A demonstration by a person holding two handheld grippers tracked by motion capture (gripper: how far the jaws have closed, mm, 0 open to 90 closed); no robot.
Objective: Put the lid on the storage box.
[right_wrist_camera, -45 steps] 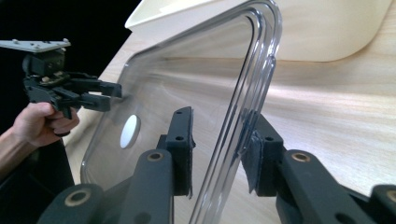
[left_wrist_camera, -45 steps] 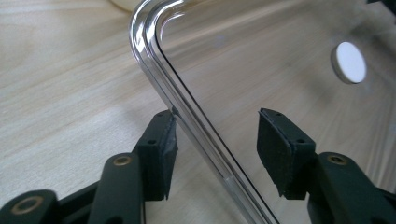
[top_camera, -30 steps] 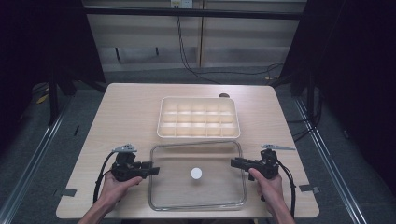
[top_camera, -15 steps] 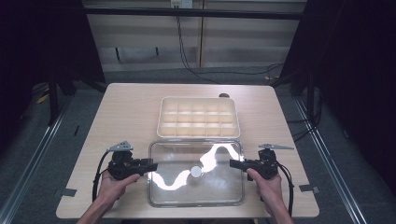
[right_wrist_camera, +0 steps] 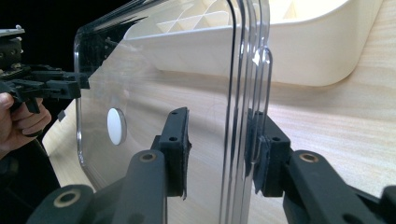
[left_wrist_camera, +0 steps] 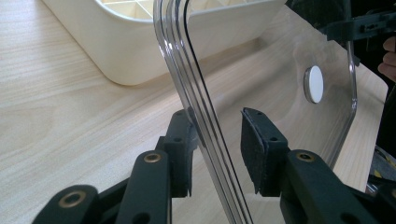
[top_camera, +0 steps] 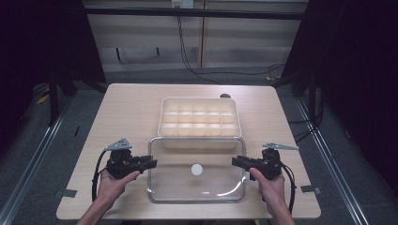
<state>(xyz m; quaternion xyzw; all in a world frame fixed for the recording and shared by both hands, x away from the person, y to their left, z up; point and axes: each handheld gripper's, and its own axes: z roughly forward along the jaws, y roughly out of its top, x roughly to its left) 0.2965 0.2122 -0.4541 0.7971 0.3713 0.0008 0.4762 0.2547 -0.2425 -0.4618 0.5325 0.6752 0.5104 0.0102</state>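
**Lid straddled on both sides, not yet clamped**

The clear lid (top_camera: 197, 169) lies near the person's edge of the table (top_camera: 122, 112), just in front of the cream compartment tray (top_camera: 199, 117), its far rim touching or overlapping the tray's near wall. A white round knob (top_camera: 196, 169) sits at its middle. The left gripper (top_camera: 149, 163) has its 2 jaws spread on either side of the lid's left rim; in the left gripper view (left_wrist_camera: 215, 144) one pad looks close to the plastic and the other stands clear. The right gripper (top_camera: 238, 161) straddles the right rim the same way, jaws apart (right_wrist_camera: 217, 144). Judging from this, the approach is done; closing on the rim, lifting and setting the lid over the tray remain
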